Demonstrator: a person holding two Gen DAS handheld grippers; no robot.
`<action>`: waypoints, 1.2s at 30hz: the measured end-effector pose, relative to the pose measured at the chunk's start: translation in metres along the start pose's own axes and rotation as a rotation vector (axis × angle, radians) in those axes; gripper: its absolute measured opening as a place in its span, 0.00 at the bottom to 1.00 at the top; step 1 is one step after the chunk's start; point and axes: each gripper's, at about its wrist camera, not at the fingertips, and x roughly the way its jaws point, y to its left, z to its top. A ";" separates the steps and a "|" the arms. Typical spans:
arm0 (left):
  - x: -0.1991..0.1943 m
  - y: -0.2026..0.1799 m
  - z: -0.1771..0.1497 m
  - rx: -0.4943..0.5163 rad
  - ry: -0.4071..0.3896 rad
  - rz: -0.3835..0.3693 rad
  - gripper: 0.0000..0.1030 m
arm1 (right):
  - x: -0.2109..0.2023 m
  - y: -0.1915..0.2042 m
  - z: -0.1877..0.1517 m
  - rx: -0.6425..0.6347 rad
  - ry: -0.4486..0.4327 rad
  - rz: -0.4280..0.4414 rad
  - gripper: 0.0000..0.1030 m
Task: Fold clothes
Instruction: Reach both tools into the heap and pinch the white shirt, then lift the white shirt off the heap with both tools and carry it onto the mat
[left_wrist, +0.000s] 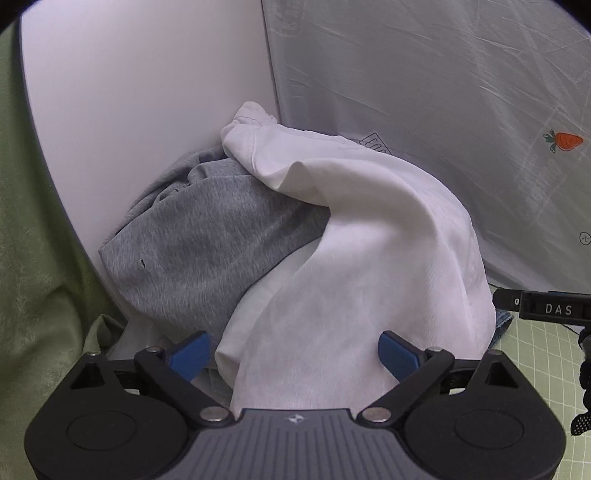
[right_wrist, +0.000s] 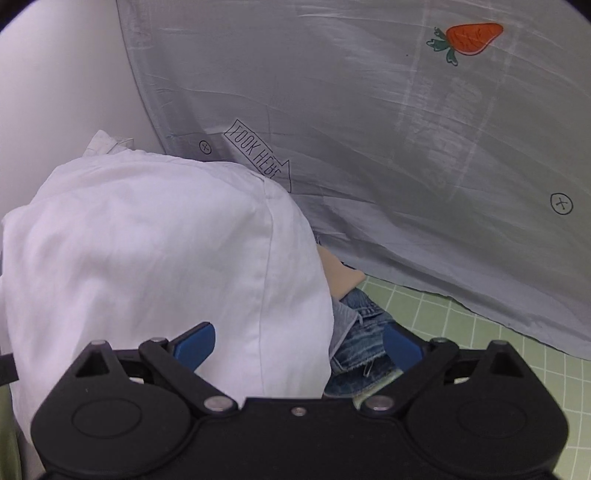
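Note:
A pile of clothes sits in the corner. A white garment (left_wrist: 369, 229) drapes over a grey garment (left_wrist: 199, 236) in the left wrist view. My left gripper (left_wrist: 295, 356) is open, its blue pads on either side of the white cloth's lower edge. In the right wrist view the white garment (right_wrist: 155, 258) fills the left, with blue denim (right_wrist: 364, 347) and a beige piece (right_wrist: 341, 277) beside it. My right gripper (right_wrist: 299, 349) is open, straddling the white cloth's edge and the denim.
A grey sheet with a carrot print (right_wrist: 472, 37) hangs behind the pile. A white wall (left_wrist: 129, 110) is at the left. A green gridded mat (right_wrist: 480, 332) covers the table. Green fabric (left_wrist: 33, 258) lies at the far left. The right gripper's tip (left_wrist: 546, 308) shows at the right edge.

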 end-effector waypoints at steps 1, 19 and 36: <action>0.007 0.000 0.002 -0.006 0.011 -0.007 0.93 | 0.012 -0.001 0.006 0.001 0.008 0.002 0.95; 0.013 -0.015 -0.010 -0.076 0.036 -0.091 0.20 | 0.032 0.014 -0.004 -0.118 0.002 0.163 0.00; -0.041 -0.091 -0.056 -0.069 -0.001 -0.243 0.16 | -0.035 -0.010 -0.023 0.079 -0.022 0.046 0.33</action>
